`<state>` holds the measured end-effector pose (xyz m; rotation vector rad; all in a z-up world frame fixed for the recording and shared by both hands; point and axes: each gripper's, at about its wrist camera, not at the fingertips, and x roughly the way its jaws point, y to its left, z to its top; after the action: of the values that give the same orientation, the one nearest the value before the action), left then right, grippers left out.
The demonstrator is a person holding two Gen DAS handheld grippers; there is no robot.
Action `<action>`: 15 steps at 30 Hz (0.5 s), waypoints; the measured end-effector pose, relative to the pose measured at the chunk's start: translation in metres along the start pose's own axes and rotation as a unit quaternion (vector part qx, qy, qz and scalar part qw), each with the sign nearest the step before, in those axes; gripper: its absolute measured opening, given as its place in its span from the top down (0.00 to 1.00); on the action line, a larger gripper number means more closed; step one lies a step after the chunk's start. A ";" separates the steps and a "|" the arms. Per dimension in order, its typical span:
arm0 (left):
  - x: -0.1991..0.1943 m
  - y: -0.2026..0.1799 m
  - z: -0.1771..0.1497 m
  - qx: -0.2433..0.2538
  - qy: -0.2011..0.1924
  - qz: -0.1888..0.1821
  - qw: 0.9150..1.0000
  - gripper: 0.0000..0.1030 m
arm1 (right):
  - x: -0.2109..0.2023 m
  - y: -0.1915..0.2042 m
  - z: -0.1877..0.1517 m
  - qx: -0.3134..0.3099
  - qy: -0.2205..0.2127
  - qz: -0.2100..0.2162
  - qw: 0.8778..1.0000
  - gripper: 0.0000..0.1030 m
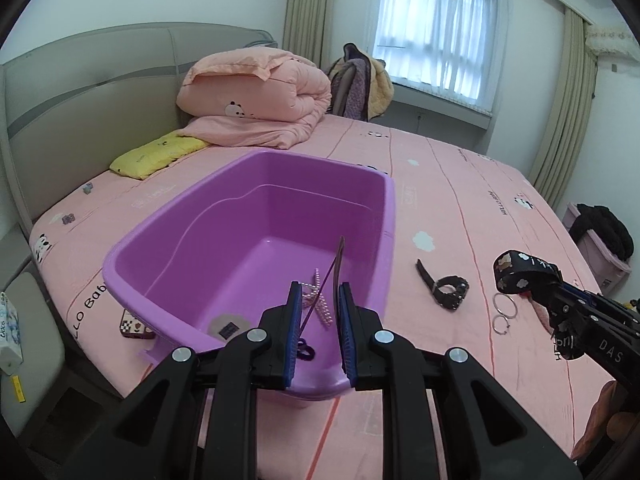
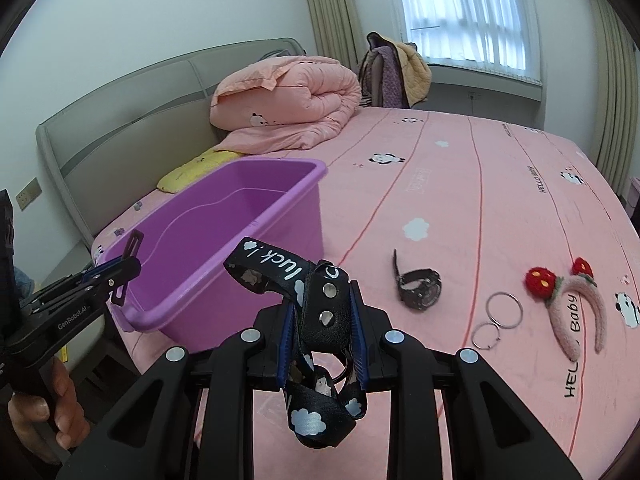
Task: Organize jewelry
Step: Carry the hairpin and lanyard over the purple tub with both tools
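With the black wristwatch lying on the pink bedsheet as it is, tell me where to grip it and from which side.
Take the black wristwatch by the straight strap that sticks out flat toward the headboard, coming down from above with the jaws across its narrow width. The bulky round case looks too wide and curved for a sure pinch, and the other strap curls beneath it.

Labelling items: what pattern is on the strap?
Black strap with white clouds and lettering; clearest in right wrist view.

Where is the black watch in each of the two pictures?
Left wrist view: the black watch lies on the pink sheet, right of centre, right of the purple tub.
Right wrist view: the black watch lies right of centre, again right of the purple tub.
Shared landmark: the silver rings just right of it.
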<state>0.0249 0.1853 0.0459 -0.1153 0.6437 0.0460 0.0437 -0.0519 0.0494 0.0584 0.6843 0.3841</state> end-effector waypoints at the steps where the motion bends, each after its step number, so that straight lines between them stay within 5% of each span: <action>1: 0.002 0.007 0.003 -0.005 0.001 0.007 1.000 0.82 | 0.006 0.007 0.006 -0.004 -0.001 0.008 1.000 0.77; 15: 0.051 0.067 0.040 -0.031 0.042 0.053 0.997 0.81 | 0.092 0.074 0.068 -0.015 0.019 0.073 0.997 0.77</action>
<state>0.0841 0.2572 0.0408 -0.1428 0.7320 0.1640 0.1270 0.0554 0.0594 0.0728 0.7129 0.5373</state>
